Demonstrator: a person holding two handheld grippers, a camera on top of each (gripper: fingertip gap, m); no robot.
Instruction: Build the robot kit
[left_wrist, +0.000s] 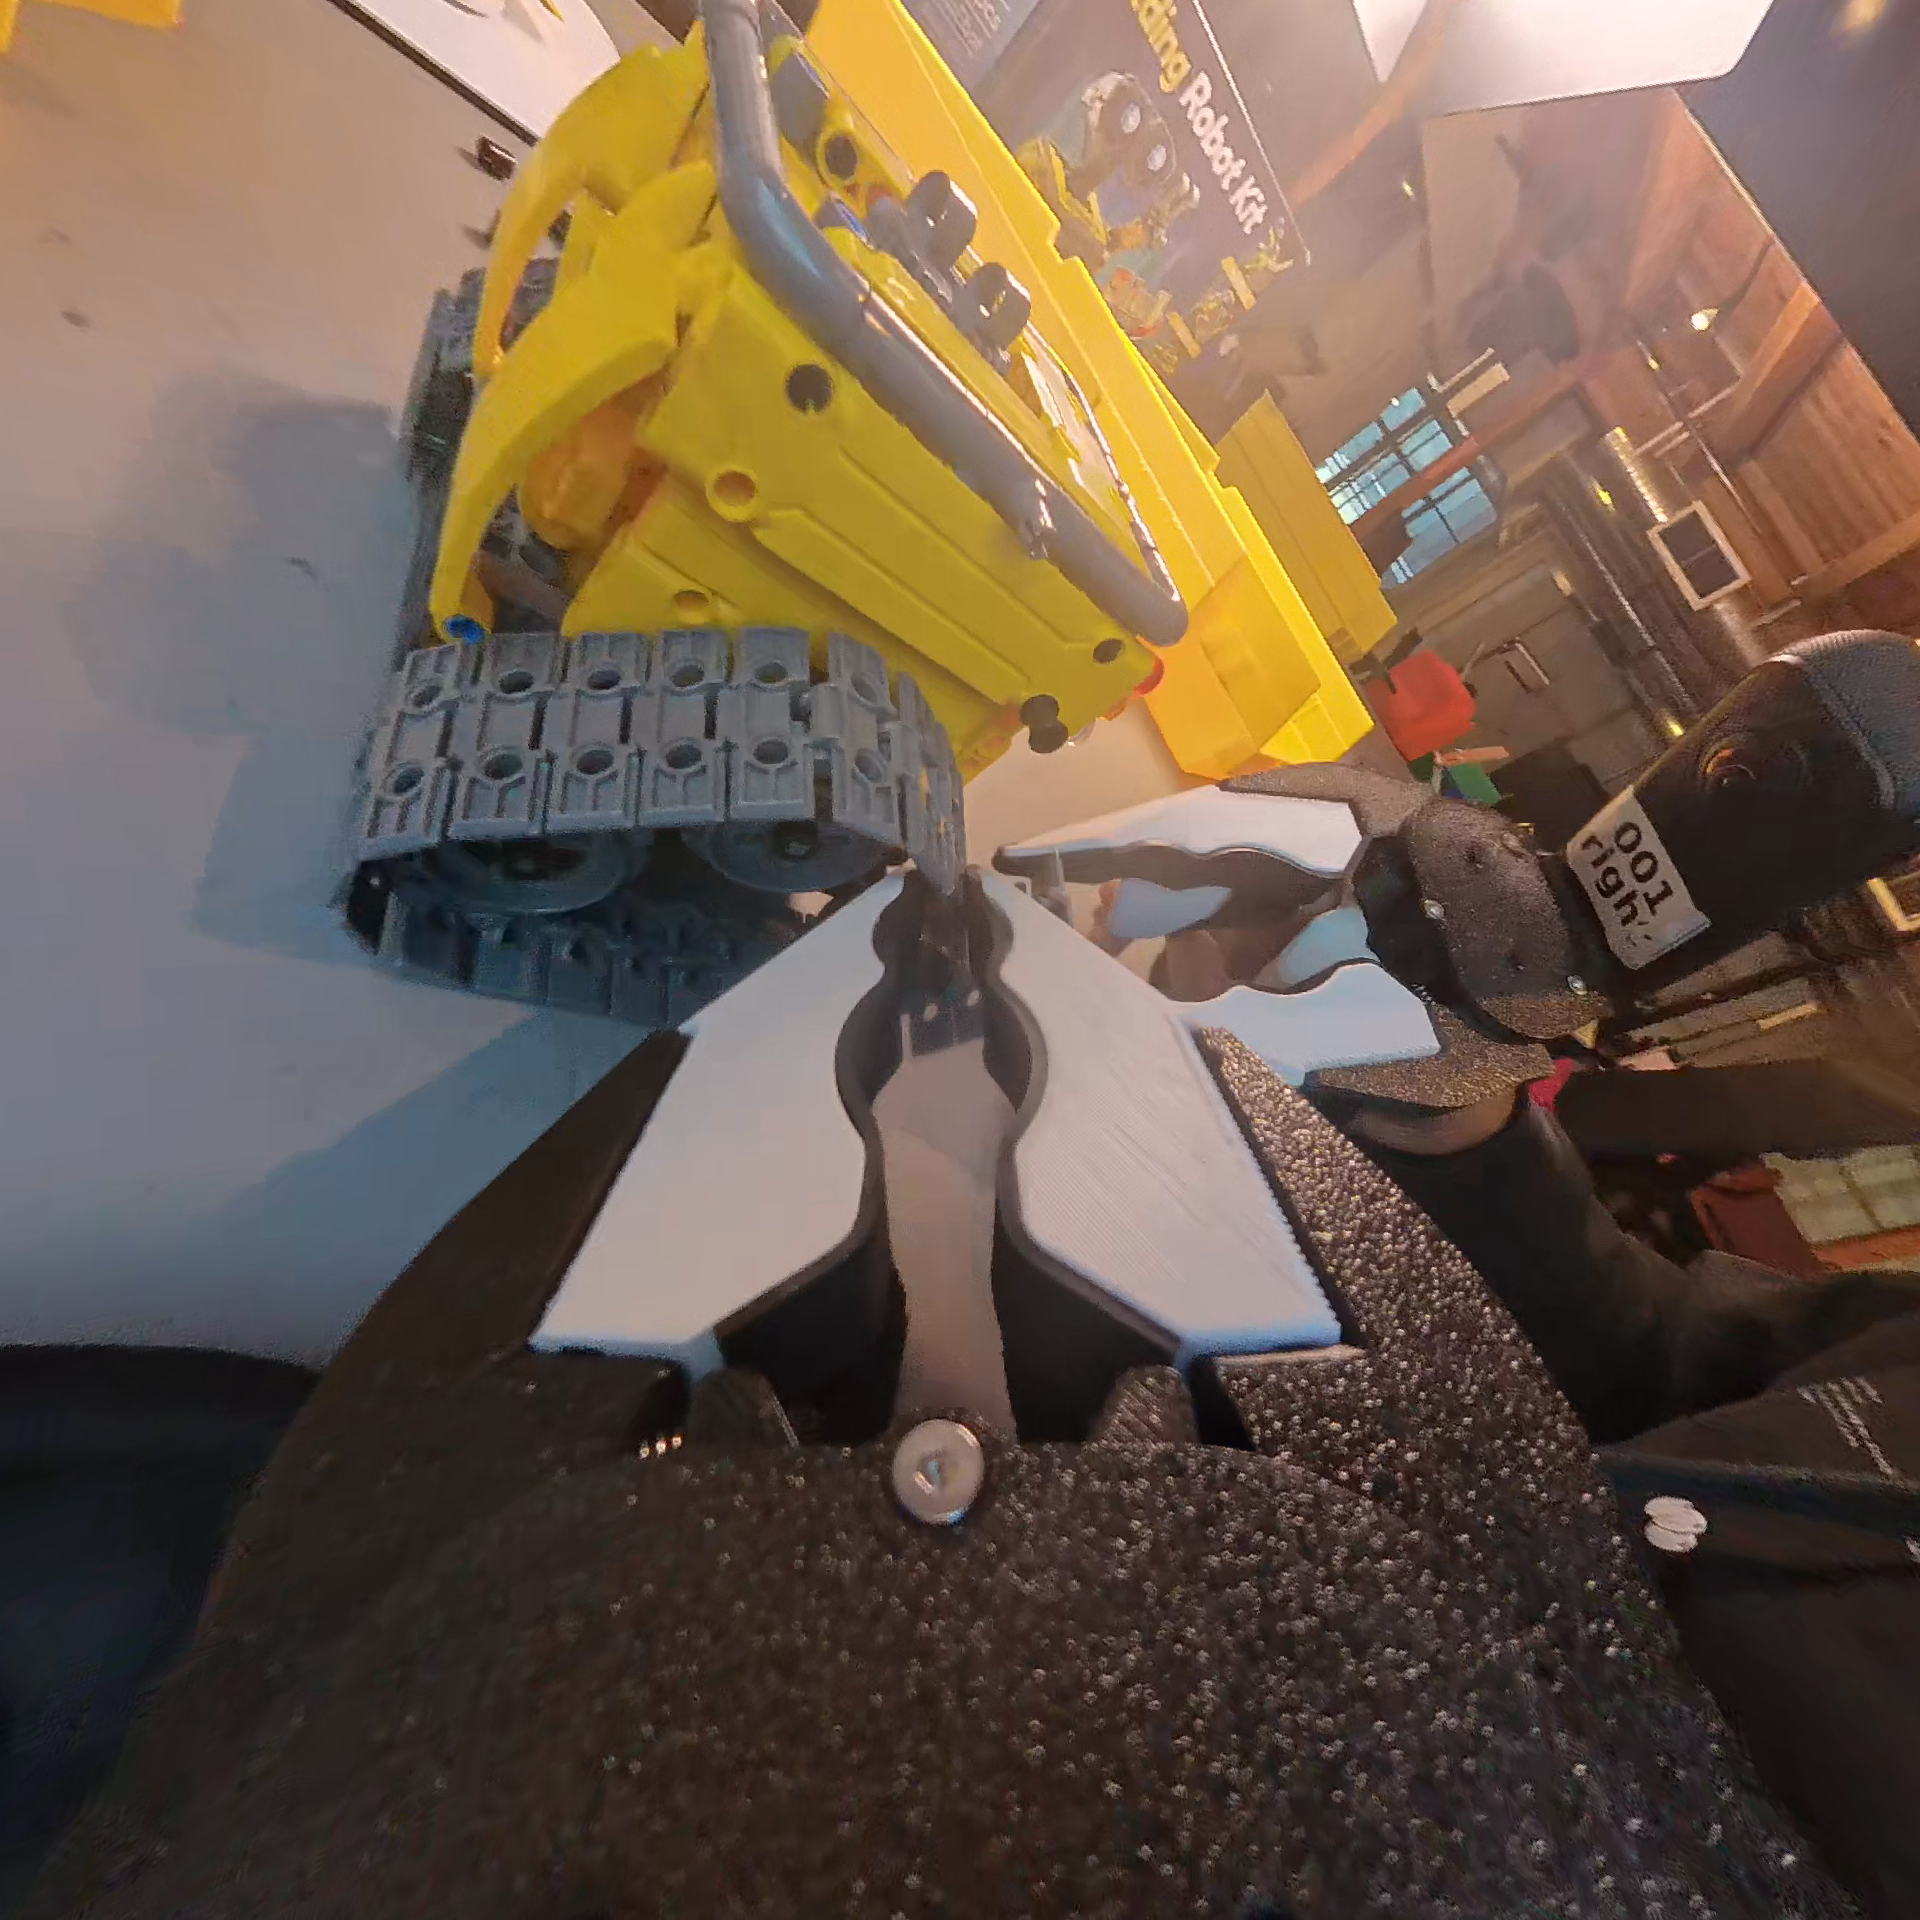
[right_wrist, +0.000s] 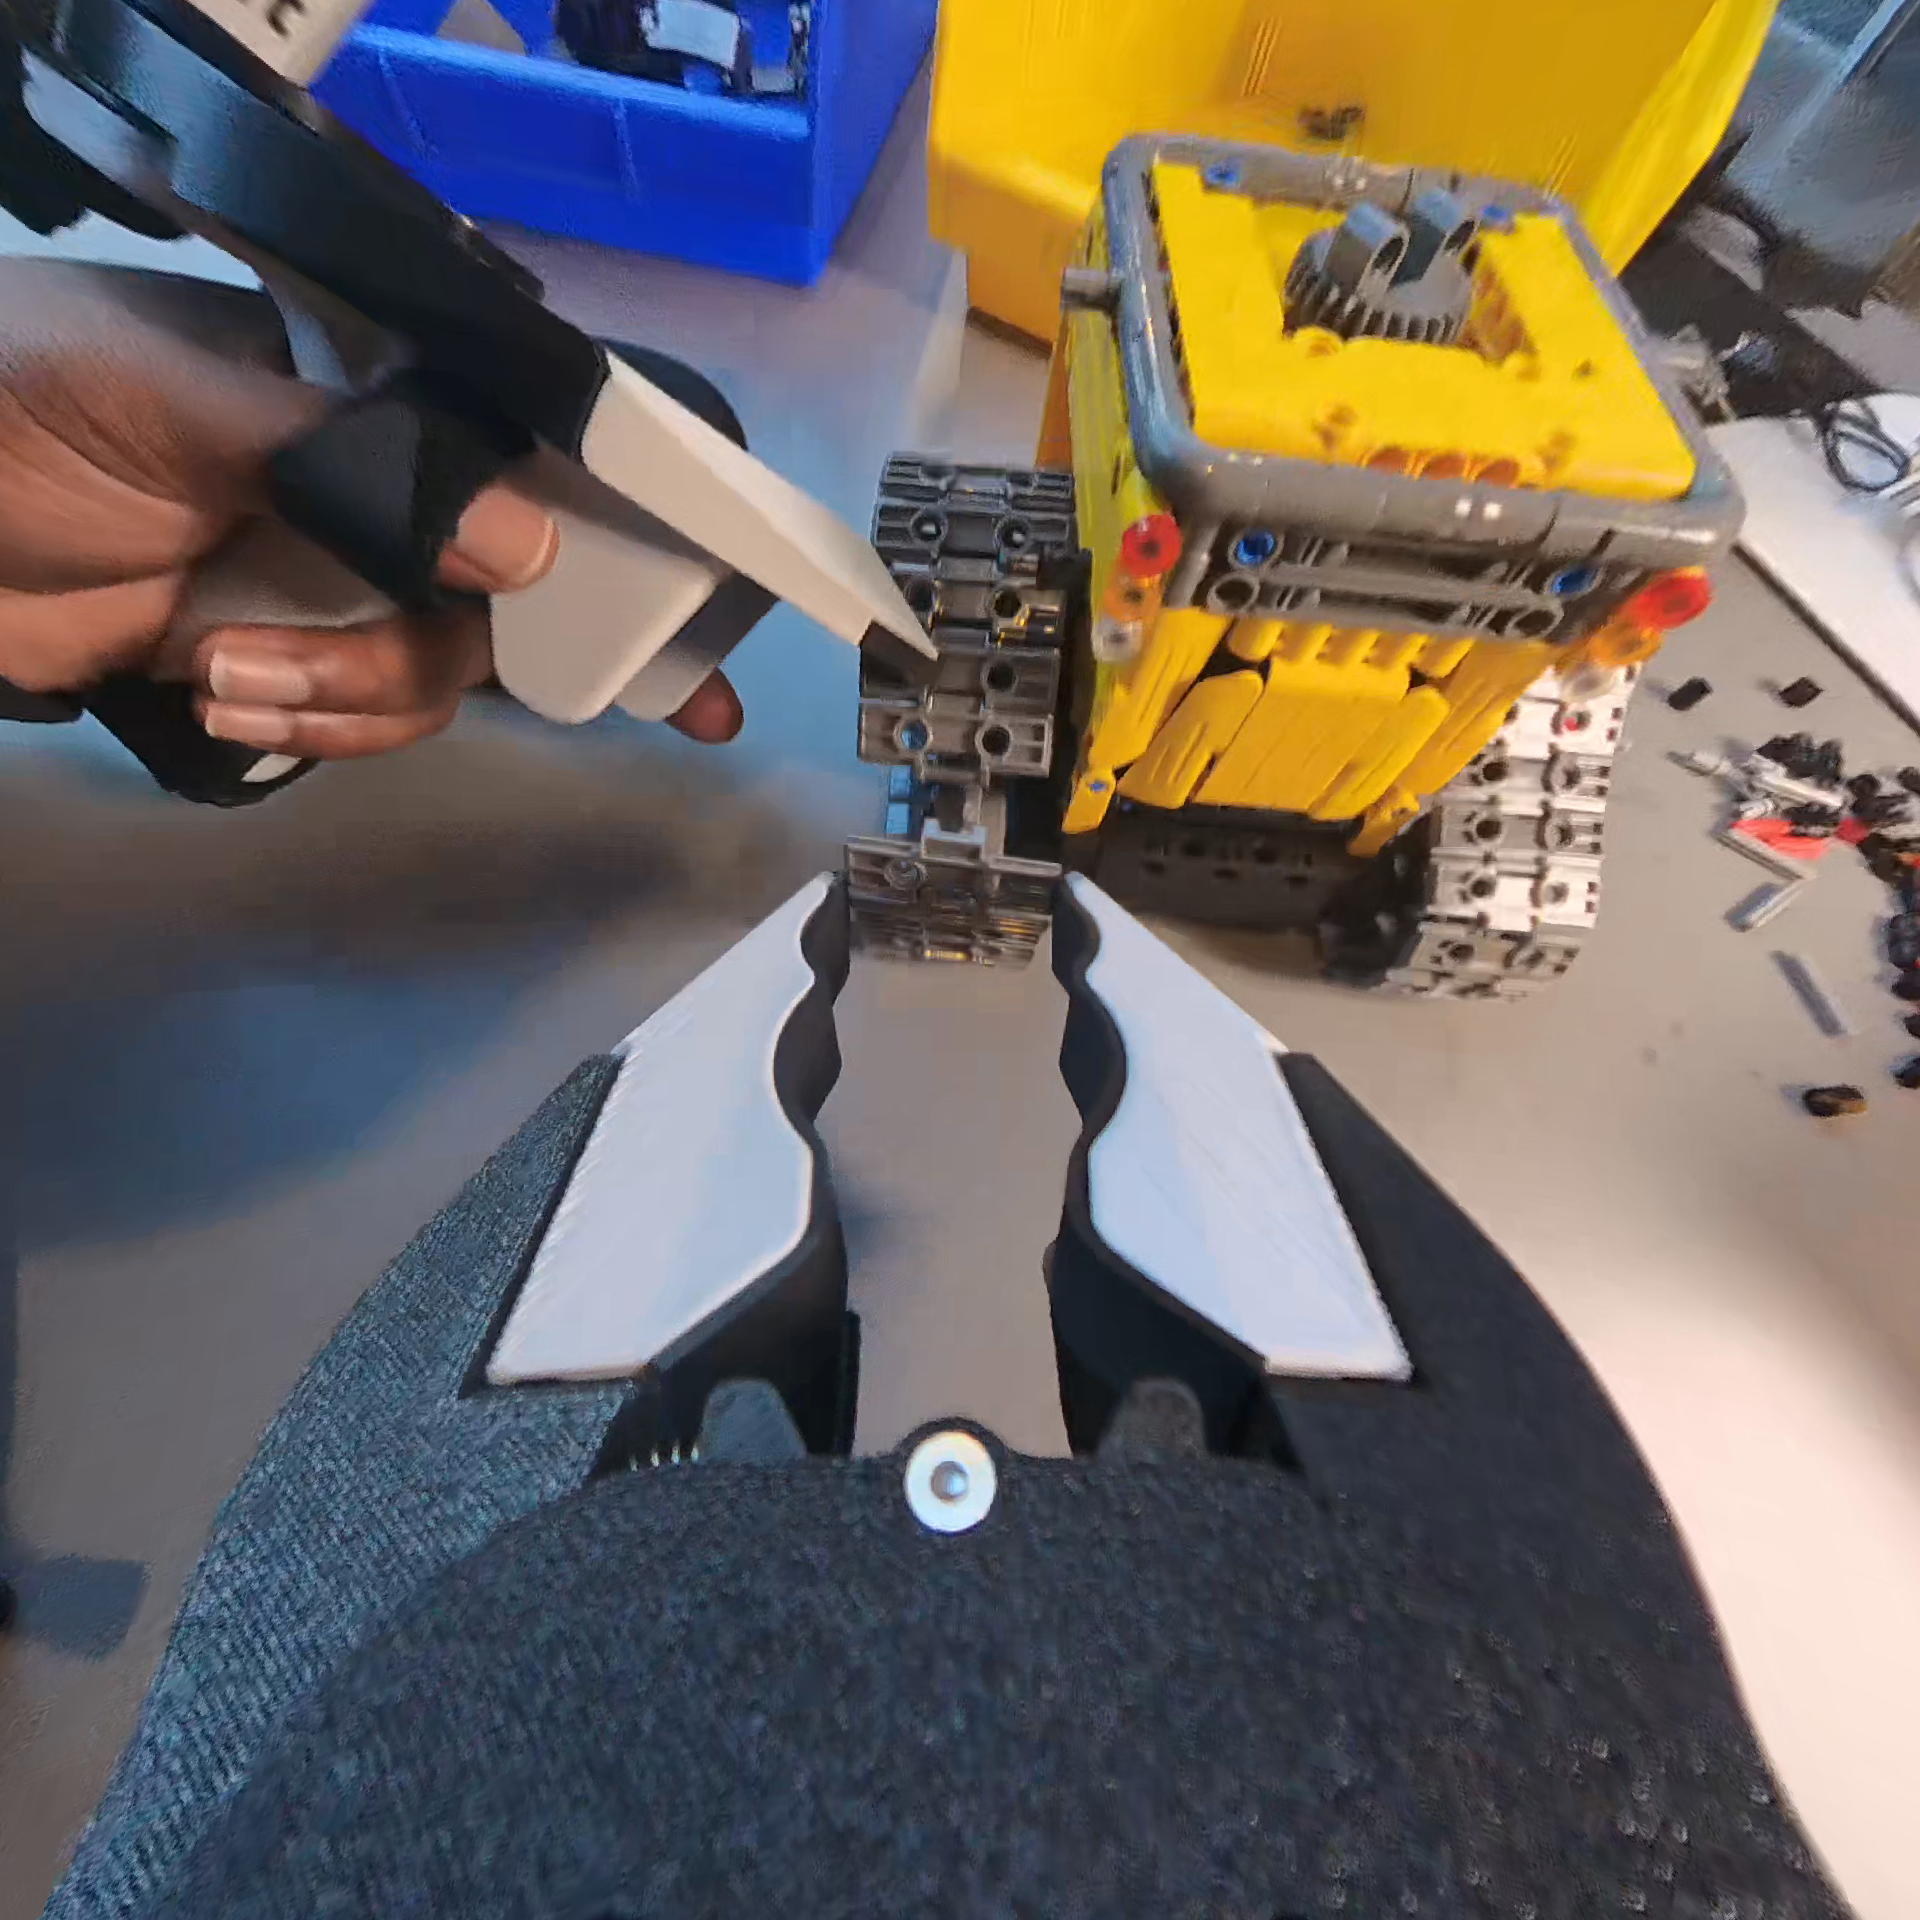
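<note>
At frame centre, the left gripper (left_wrist: 943, 896) is clamped on the grey track (left_wrist: 665, 748) of a yellow toy robot (right_wrist: 1351, 499) on the counter (right_wrist: 520, 935). The right gripper (right_wrist: 948, 896), fingers apart, straddles the track's loose end.

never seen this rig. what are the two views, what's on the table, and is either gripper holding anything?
These are two handheld grippers, each with a camera looking along its fingers. In the left wrist view, the left gripper is shut on a link of the grey track of a yellow brick-built tracked robot. The right gripper shows off to the side. In the right wrist view, the right gripper is open, its tips either side of the same track, and a person's hand works the left gripper. Also on the grey table: a blue bin, a yellow bin and loose small parts.
</note>
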